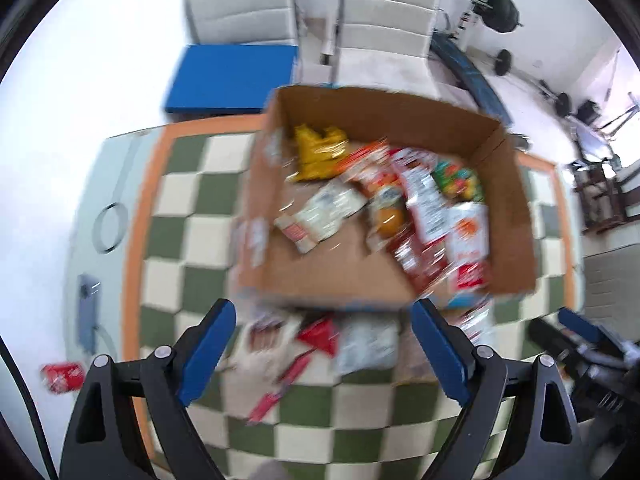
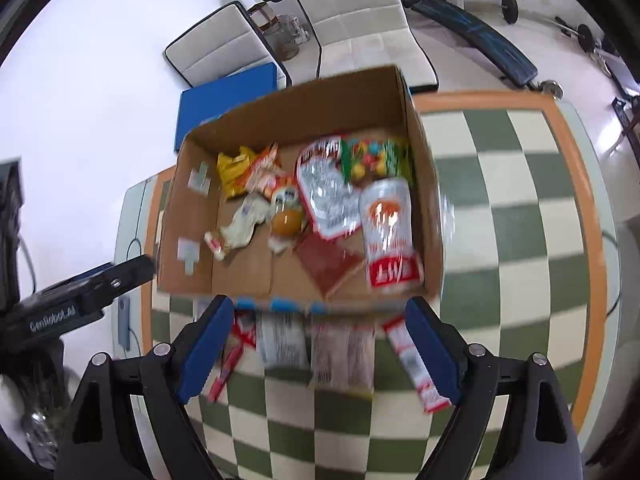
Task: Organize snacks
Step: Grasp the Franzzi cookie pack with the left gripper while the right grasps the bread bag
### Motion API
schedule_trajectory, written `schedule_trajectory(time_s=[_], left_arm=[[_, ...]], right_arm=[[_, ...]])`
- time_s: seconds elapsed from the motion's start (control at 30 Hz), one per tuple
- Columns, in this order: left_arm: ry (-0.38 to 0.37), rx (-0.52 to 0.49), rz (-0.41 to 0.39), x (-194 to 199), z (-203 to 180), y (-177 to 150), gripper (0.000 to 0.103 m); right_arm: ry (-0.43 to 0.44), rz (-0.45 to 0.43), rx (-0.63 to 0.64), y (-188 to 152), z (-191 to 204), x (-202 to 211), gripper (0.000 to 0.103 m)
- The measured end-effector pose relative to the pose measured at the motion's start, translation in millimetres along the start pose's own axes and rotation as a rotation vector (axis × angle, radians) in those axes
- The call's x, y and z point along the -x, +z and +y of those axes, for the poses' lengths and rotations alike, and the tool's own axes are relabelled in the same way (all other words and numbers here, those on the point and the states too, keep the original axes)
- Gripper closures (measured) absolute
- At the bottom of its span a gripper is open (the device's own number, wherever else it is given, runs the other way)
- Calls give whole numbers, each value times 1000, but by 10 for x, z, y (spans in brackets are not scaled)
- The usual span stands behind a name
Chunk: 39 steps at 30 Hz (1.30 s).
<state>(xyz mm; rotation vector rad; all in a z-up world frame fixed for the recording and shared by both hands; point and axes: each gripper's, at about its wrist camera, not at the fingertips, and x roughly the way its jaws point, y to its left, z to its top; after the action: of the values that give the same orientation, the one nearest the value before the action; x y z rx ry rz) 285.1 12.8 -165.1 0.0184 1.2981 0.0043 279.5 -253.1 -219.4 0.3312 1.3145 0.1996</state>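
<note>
A brown cardboard box point(image 1: 384, 120) stands on the green-and-cream checked cloth point(image 1: 192, 240). Inside lie several snack packets, among them a yellow one point(image 1: 318, 152), a white one point(image 1: 324, 212) and a green candy bag point(image 1: 456, 178). My left gripper point(image 1: 322, 312) hovers open over the box's near edge, holding nothing. Below it on the cloth lie a red packet point(image 1: 320, 334) and a white packet point(image 1: 368, 346). My right gripper point(image 2: 320, 304) also hangs open and bare before the box point(image 2: 304, 108). A white packet point(image 2: 280, 340), a brownish packet point(image 2: 342, 352) and a red-white bar point(image 2: 416, 368) lie loose under it.
A blue board point(image 1: 232, 80) and white chairs point(image 1: 384, 28) stand beyond the table. A phone point(image 1: 88, 308) and a red can point(image 1: 62, 376) sit near the table's left edge. A weight bench point(image 2: 476, 32) is on the floor at the back right.
</note>
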Motion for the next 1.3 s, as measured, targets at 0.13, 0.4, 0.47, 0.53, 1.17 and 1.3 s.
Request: schedule_trajectory(time_s=[0.13, 0.4, 0.47, 0.53, 1.17, 1.3], left_arm=[[107, -37, 68, -295, 194, -517, 13], [82, 66, 315, -1323, 673, -890, 13], [64, 86, 326, -1422, 726, -842, 13], [46, 84, 320, -1495, 724, -759, 13], [103, -54, 358, -2039, 516, -432, 36], [116, -34, 359, -2009, 562, -488, 39]], right_arm=[[-18, 54, 1, -377, -21, -155, 13], [-68, 217, -41, -739, -139, -993, 13], [-80, 235, -49, -752, -145, -1156, 13], [-93, 255, -54, -750, -138, -1327, 13], [-170, 287, -100, -762, -86, -1879, 21], [-185, 272, -89, -852, -36, -1872, 35]])
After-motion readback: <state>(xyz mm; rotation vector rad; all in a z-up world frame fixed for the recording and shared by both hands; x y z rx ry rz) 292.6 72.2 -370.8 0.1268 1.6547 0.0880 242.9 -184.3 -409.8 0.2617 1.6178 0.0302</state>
